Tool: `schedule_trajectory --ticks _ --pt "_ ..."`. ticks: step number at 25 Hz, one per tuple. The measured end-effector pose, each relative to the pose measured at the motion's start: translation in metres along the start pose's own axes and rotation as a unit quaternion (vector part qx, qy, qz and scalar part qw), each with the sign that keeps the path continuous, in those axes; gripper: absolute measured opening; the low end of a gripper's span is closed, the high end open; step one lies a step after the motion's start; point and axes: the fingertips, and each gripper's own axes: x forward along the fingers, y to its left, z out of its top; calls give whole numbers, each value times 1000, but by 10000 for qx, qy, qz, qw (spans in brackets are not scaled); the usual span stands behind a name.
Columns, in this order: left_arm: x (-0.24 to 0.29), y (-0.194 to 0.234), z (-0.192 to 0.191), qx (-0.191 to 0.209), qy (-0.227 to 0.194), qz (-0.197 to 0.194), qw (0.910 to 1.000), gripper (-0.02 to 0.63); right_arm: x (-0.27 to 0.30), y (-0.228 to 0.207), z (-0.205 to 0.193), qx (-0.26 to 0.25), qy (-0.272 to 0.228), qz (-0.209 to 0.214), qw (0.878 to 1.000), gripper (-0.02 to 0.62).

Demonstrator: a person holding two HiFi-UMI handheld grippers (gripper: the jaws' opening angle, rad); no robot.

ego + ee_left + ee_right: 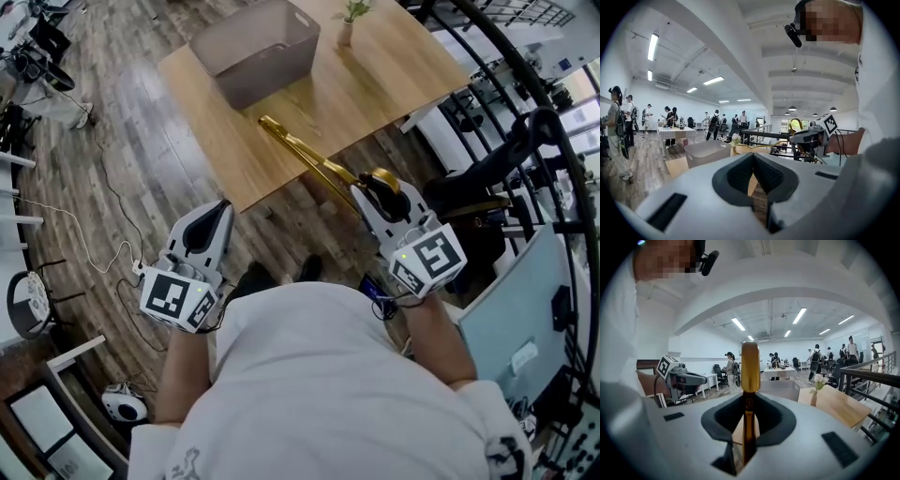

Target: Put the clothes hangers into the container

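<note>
Right tool pinches gold hanger near its hook, long axis running to 11 o'clock over counter edge toward grey container; left tool pressed together, holding nothing.

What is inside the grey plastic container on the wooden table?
The visible part inside the grey plastic container shows only bare walls and floor, no hanger. Its near wall covers the floor strip just behind it, so that part cannot be checked.

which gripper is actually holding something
The right gripper: its fingers clamp a gold hanger, while the left gripper is closed with nothing between them.
</note>
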Motion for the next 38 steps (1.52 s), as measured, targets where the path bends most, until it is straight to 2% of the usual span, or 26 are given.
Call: schedule_trajectory --ticks 10,25,31,38 --pt "23 45 12 28 -80 -230 9997 6 40 -11 9 55 63 -217 9997 77" --pt "25 178 26 60 -159 -912 9957 6 154 12 45 -23 153 -928 9956 77" --pt "19 208 28 75 -155 -1095 9938 6 180 21 49 -78 292 -1130 9931 77" --pt "21 226 20 -27 -75 -1081 9941 6 208 20 48 -225 499 -1063 9928 77"
